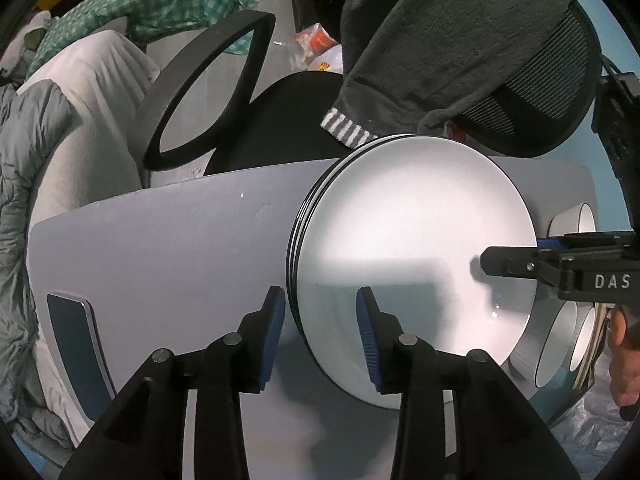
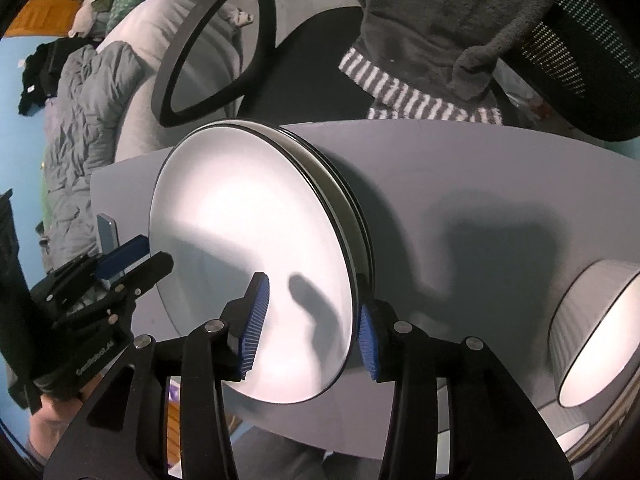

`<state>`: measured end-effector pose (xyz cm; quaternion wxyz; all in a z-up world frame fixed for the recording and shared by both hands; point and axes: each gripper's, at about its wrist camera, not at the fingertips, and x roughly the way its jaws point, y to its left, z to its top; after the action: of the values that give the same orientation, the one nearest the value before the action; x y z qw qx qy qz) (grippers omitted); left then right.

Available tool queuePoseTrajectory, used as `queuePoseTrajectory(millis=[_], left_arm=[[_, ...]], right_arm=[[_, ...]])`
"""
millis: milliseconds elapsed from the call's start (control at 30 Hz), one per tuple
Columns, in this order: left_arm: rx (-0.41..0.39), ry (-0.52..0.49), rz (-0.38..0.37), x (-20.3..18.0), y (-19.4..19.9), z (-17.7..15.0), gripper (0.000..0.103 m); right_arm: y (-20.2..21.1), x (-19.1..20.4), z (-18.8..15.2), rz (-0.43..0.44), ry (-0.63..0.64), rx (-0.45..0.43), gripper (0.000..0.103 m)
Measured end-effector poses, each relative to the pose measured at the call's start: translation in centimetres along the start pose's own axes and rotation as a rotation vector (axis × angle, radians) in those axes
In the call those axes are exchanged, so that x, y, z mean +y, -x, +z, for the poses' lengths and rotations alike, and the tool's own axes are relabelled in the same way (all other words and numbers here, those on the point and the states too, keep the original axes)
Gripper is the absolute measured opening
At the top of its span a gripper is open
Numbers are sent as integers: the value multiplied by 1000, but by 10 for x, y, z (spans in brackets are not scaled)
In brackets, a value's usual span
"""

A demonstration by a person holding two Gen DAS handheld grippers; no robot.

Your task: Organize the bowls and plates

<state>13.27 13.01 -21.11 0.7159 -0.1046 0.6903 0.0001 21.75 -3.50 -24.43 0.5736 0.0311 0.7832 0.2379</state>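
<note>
A stack of white plates with black rims (image 1: 416,240) lies on the grey table (image 1: 180,240); it also shows in the right wrist view (image 2: 240,220). My left gripper (image 1: 320,336) is open, its fingers straddling the stack's edge on one side. My right gripper (image 2: 310,328) is open, its fingers straddling the opposite edge; it shows from the side in the left wrist view (image 1: 516,260). The left gripper shows in the right wrist view (image 2: 136,256). White bowls (image 2: 596,328) stand beside the stack, also seen in the left wrist view (image 1: 568,340).
A black office chair (image 1: 288,120) with a grey robe (image 1: 440,40) over it stands behind the table. A phone (image 1: 76,340) lies near the table's edge. A bed with a grey duvet (image 2: 84,128) is beyond.
</note>
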Motion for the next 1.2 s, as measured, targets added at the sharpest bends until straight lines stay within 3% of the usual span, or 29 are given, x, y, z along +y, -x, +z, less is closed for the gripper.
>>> queuePoseTrajectory(millis=[133, 200, 567, 600, 667, 800, 967, 1033, 1067, 1100, 1200], left_arm=[[-14, 6, -8, 1, 7, -6, 41], [-30, 12, -17, 3, 12, -9, 54], [-69, 55, -53, 7, 31, -27, 55], [-72, 51, -52, 6, 33, -28, 55], [-79, 47, -54, 4, 38, -32, 55], [-102, 40, -44, 0, 51, -39, 55], [-159, 19, -18, -8, 75, -54, 55], [-182, 14, -15, -11, 84, -60, 60], [-198, 8, -13, -13, 89, -64, 70], [-216, 2, -13, -14, 93, -67, 73], [-262, -27, -6, -22, 107, -79, 73]], right_arm=[[2, 2, -2, -19, -15, -3, 40], [2, 1, -2, -25, -24, -7, 41], [9, 8, -12, -80, -64, -70, 42], [9, 8, -14, -84, -67, -78, 43], [11, 9, -16, -108, -72, -93, 55], [13, 13, -24, -114, -62, -108, 55], [29, 26, -44, -194, -15, -178, 55], [39, 32, -55, -227, 11, -217, 55], [44, 35, -61, -245, 27, -237, 57], [51, 38, -69, -268, 44, -262, 57], [67, 42, -85, -308, 71, -321, 58]])
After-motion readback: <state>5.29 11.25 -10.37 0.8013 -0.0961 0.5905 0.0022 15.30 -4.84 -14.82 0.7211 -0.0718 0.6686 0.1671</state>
